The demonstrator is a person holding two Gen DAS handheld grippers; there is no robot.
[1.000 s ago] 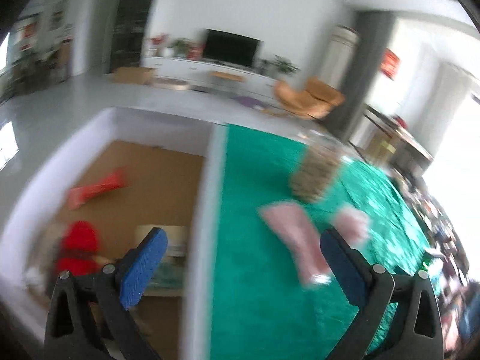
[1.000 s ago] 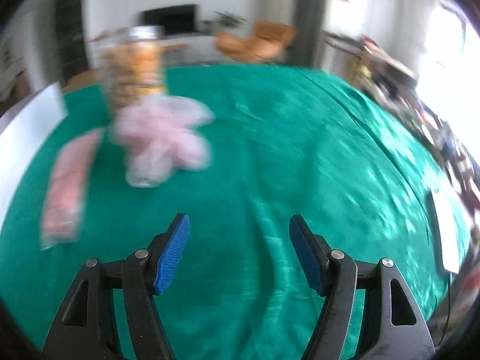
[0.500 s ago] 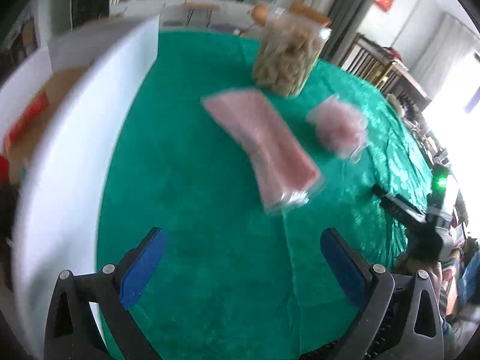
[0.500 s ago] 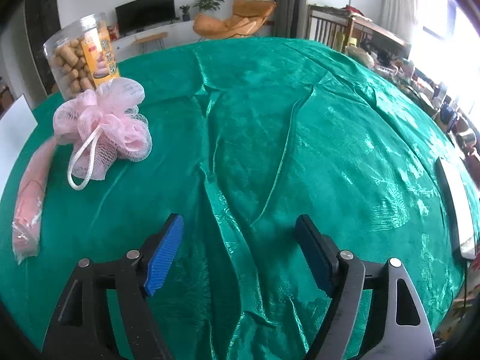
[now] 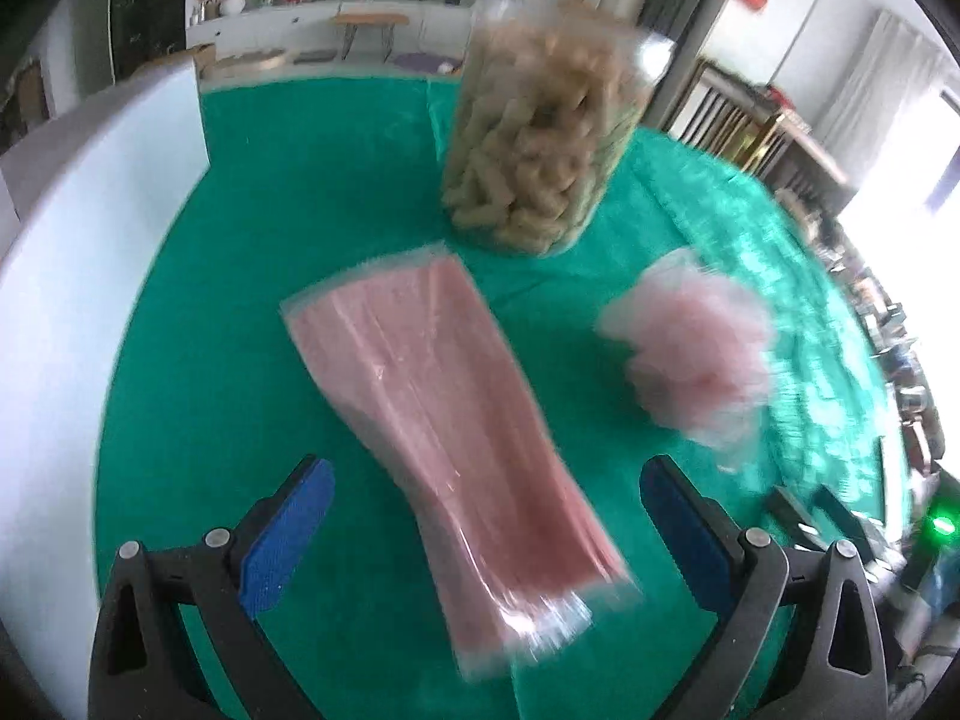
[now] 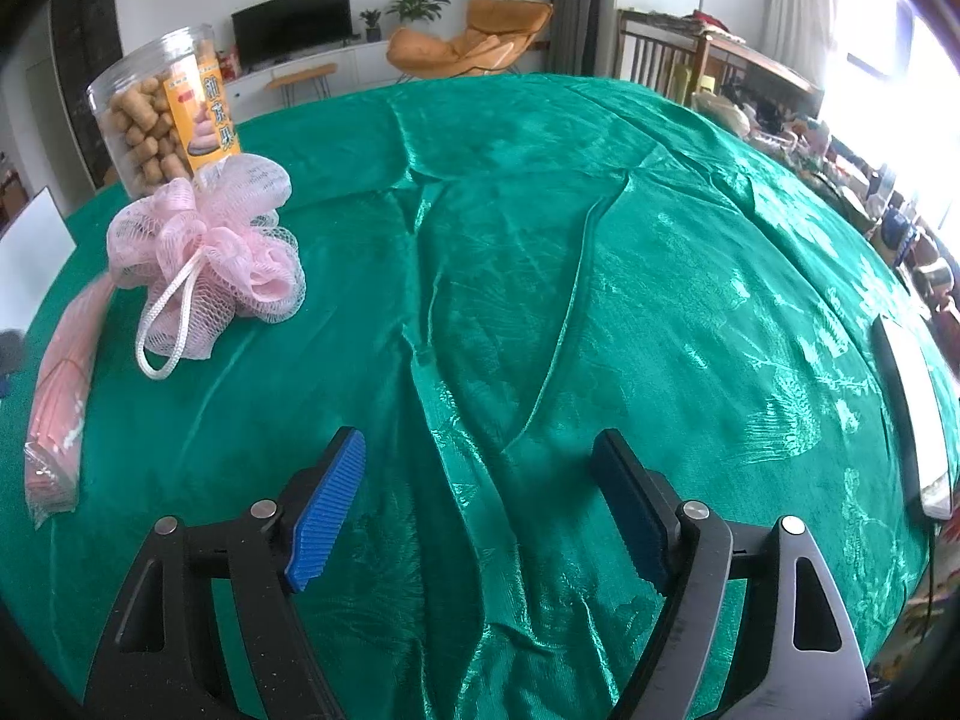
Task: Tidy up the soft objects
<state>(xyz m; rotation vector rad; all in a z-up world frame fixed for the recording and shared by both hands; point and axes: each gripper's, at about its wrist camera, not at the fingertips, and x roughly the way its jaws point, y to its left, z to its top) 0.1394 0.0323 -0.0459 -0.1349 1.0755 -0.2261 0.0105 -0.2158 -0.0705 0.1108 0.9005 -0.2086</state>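
A flat pink packet in clear plastic (image 5: 450, 420) lies on the green tablecloth (image 5: 270, 240), its near end reaching between the fingers of my left gripper (image 5: 480, 480), which hovers open above it. A pink mesh bath puff (image 5: 690, 354) with a white loop sits to the packet's right. In the right wrist view the puff (image 6: 210, 252) and the packet (image 6: 66, 396) lie at the far left. My right gripper (image 6: 480, 456) stands open over bare cloth, well away from both.
A clear jar of tan snacks (image 5: 540, 144) stands behind the packet and the puff; the right wrist view shows the jar (image 6: 162, 114) too. A white box wall (image 5: 78, 252) borders the table's left. A white flat device (image 6: 912, 408) lies at the right edge.
My left gripper swung from over the white box to the table and came down close over the pink packet. The right gripper's jaws opened a little wider; its view barely shifted.
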